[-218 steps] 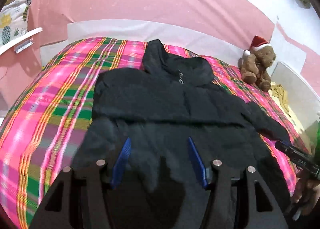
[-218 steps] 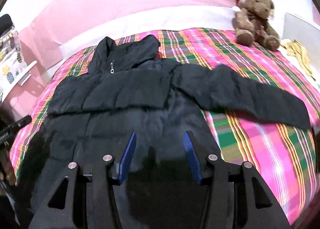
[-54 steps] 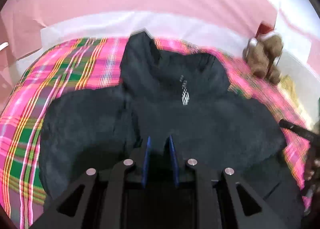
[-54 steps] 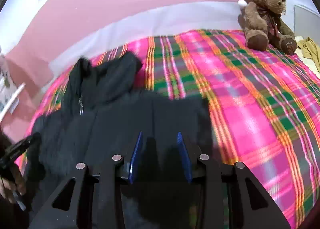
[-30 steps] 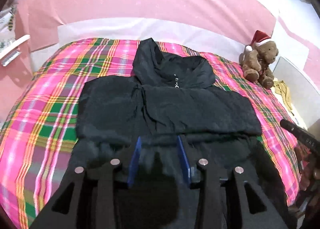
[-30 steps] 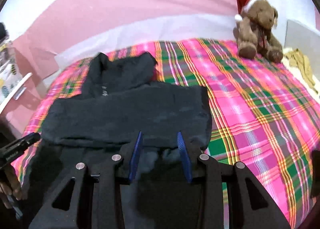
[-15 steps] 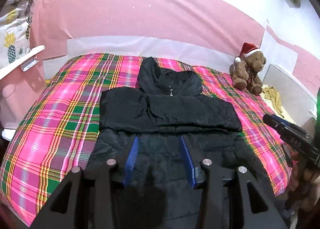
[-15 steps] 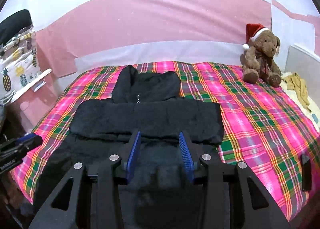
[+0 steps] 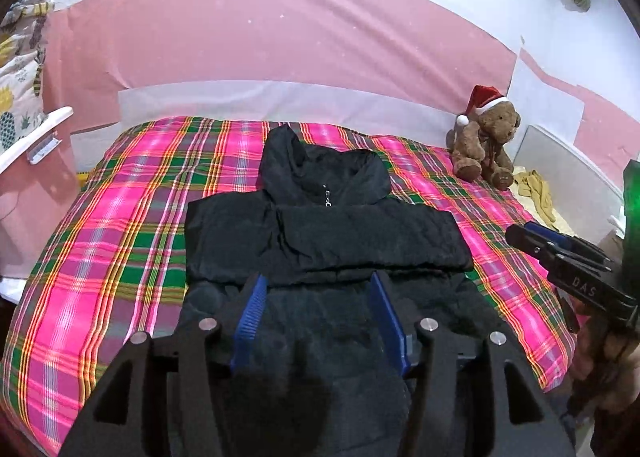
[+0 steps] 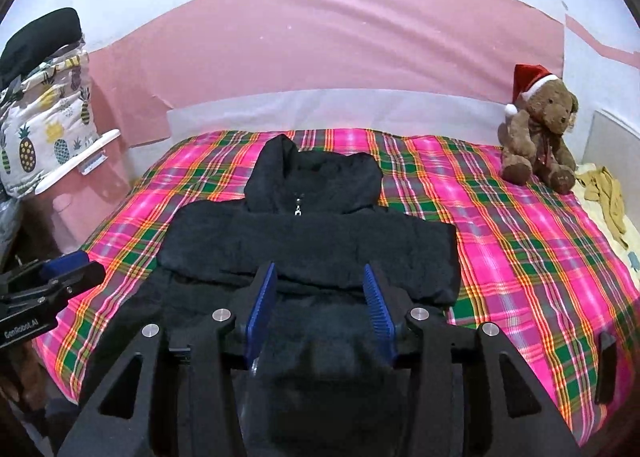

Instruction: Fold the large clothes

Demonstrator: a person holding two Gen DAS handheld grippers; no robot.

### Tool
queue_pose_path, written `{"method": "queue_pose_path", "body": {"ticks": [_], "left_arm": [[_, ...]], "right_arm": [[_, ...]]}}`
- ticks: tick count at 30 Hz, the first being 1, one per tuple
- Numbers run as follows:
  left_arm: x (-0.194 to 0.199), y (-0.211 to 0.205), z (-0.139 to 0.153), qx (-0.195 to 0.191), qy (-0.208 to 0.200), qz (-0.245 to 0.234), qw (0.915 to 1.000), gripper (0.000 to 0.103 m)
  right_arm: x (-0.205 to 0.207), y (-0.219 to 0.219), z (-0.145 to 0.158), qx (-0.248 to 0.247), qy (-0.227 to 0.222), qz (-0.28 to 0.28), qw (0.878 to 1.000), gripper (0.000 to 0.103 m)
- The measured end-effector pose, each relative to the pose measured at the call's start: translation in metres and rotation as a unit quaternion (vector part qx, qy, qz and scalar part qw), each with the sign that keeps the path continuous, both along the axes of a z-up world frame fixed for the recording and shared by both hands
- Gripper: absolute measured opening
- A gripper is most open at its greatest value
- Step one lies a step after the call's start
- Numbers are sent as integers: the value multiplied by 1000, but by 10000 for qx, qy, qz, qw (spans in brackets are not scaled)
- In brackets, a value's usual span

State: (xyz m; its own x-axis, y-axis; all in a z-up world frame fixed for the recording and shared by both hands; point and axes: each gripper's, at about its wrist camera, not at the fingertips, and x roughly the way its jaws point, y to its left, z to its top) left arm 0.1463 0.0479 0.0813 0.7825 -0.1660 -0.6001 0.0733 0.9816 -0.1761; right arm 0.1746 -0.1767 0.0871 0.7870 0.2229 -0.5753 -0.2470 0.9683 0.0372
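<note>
Your left gripper (image 9: 318,313) and right gripper (image 10: 320,303) hover over the black jacket (image 9: 320,233), jaws opening. Nothing seems pinched, though dark fabric blurs the pads.

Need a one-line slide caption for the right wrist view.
Right gripper, jaws opening and empty, above a black jacket with sleeves folded in, on a plaid bed.

A brown teddy bear (image 10: 538,137) in a red Santa hat sits at the plaid bed's (image 10: 520,249) far corner; beside it lies yellow cloth (image 10: 606,197).
</note>
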Motion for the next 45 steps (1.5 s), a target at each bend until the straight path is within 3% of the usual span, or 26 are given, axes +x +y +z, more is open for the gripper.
{"method": "queue_pose_path", "body": {"ticks": [7,16,27,38,39,41,42,43,45], "left_arm": [[60,3,10,229,52,-32,9997,57],[168,19,3,186,277,-16,9994,61],[318,43,-59,353,801,170,9960,64],[431,43,-129,-34,1240,416,9914,63],[435,43,-134,-88,1281,419,9908,58],[437,37,-140,-172,1312,342,9906,18],[435,33,-141,-102,1264,311,9914,14],[431,29,-138,-6,1151,283,9929,9],[417,25,-125,38,878,224,9959,8]], "right_arm": [[51,3,6,-49,155,159,9997,46],[164,10,5,-34,486,263,9985,46],[308,7,-46,25,1146,-50,9934,46],[425,-3,-120,117,1656,-241,9858,46],[432,-4,-125,138,1713,-278,9847,46],[439,-4,-130,195,1781,-239,9835,43],[438,-2,-128,157,1728,-185,9847,13],[436,1,-125,148,1658,-128,9860,0],[424,1,-113,198,1444,-65,9893,0]]}}
